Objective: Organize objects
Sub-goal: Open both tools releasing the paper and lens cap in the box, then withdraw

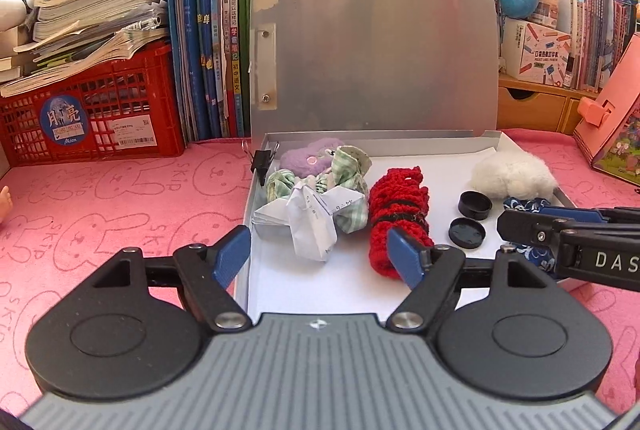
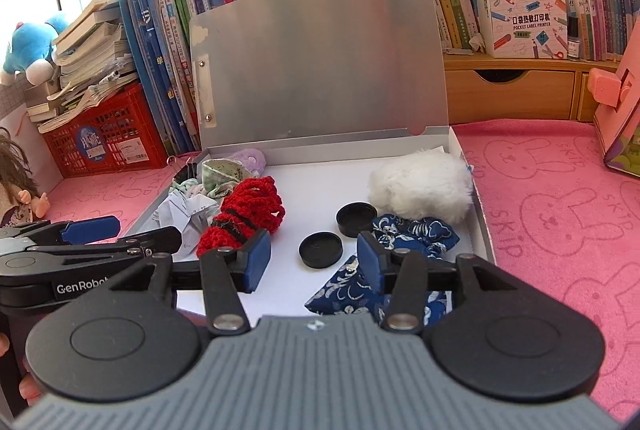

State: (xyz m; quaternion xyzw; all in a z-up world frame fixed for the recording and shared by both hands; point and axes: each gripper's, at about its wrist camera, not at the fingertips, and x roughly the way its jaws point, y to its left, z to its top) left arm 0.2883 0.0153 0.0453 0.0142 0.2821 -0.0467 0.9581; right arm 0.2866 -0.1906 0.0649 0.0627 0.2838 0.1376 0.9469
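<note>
Jaws of both grippers stand wide and hold nothing: the left gripper [image 1: 318,254] hovers over the near edge of the shallow grey box with its lid propped upright [image 1: 256,198], and the right gripper [image 2: 312,262] hangs over the near right part of that same box, its blue pads either side of the gap.

Nearest the right gripper lies the dark blue cloth with a white pattern [image 2: 416,234], bunched on the white box floor, partly under the right pad. Just left of it sit two round black caps [image 2: 321,249], close together, one with its hollow side up. Behind them, at the far right, rests a fluffy white ball [image 2: 420,192]. Near the middle lies the red crocheted yarn bundle tied with a black band [image 1: 398,214], touching the left gripper's right pad in the left wrist view. Further left are a crumpled white paper [image 1: 308,222], a green checked cloth [image 1: 344,182] and a pale purple plush piece [image 1: 308,156], all heaped together, with a black binder clip [image 1: 262,160] on the box's left wall. The box stands on a pink rabbit-print mat [image 1: 120,202] covering the bench.

Judging by position, the blue cloth seems the next thing to be taken. Closing on loose fabric may catch only a fold, so it slips free; the pad could also nudge the caps, or the two grippers, working close, could bump each other
</note>
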